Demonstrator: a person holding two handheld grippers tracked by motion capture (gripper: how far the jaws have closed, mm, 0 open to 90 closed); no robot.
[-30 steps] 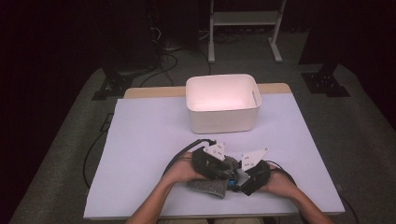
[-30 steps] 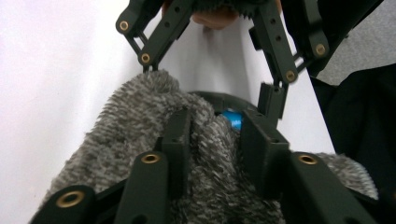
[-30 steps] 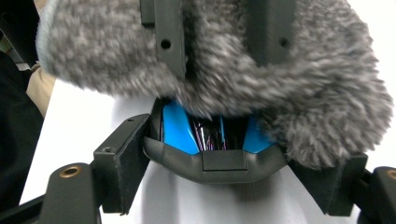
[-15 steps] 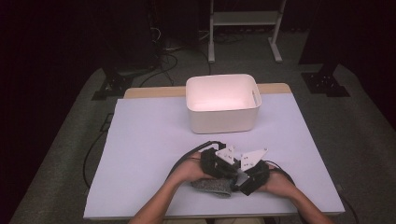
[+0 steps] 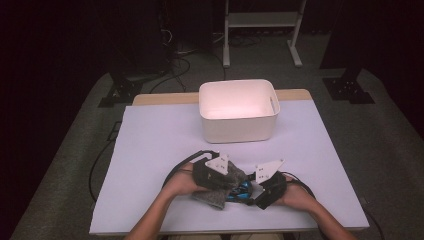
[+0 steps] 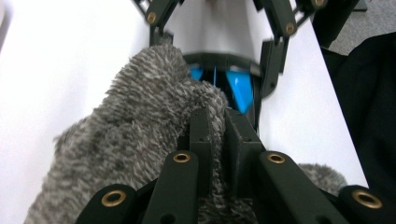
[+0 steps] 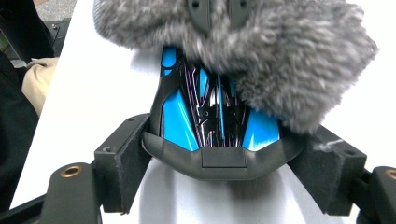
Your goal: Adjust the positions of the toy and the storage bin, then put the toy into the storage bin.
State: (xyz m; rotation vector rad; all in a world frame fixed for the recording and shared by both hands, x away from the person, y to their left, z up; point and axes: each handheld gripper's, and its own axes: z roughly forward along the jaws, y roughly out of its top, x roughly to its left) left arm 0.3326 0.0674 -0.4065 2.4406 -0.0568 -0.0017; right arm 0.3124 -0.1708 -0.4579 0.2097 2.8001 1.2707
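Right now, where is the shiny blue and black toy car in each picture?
High view: the toy car lies near the front table edge, between both grippers.
Left gripper view: blue bits peek out behind the fuzzy grey cloth.
Right gripper view: centre, clamped between the jaws.
Shared landmark: the fuzzy grey cloth draped over the car.

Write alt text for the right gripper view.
The right gripper clamps the black rear edge of a blue and black toy car on a white table. A fuzzy grey cloth covers the car's far end, pinched by the left gripper.
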